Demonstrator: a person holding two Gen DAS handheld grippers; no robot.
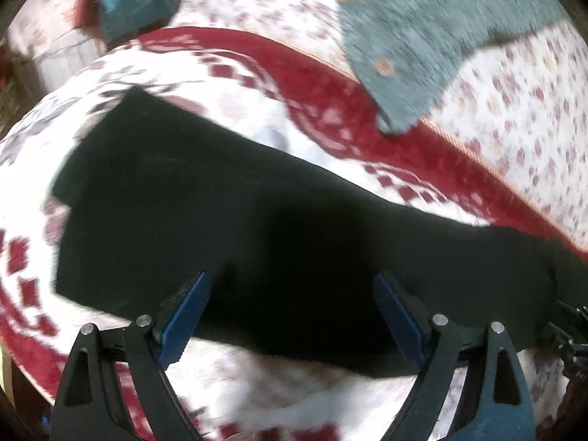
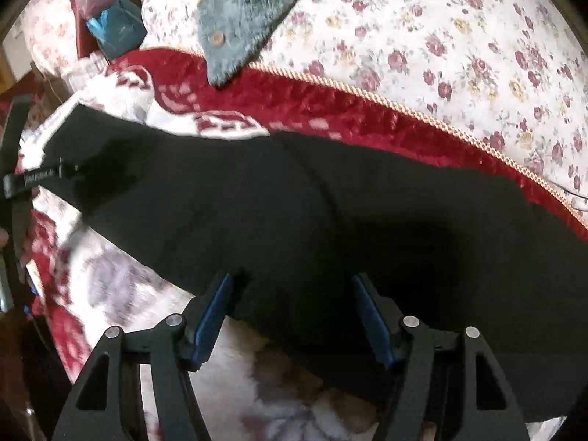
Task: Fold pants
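Left hand-held gripper (image 1: 292, 286) released over black pants (image 1: 220, 202); right hand-held gripper (image 2: 292, 286) released; its view shows strap (image 2: 33, 178).

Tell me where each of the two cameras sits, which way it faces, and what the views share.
Left wrist: sits on the left claw, looking steeply down along its open blue fingers at the black pants on a red-and-white blanket.
Right wrist: sits on the right claw, also looking down at the pants; its fingers are apart, and the other rig's dark edge shows at far left.
Shared: pants, blanket, grey cardigan, floral sheet.
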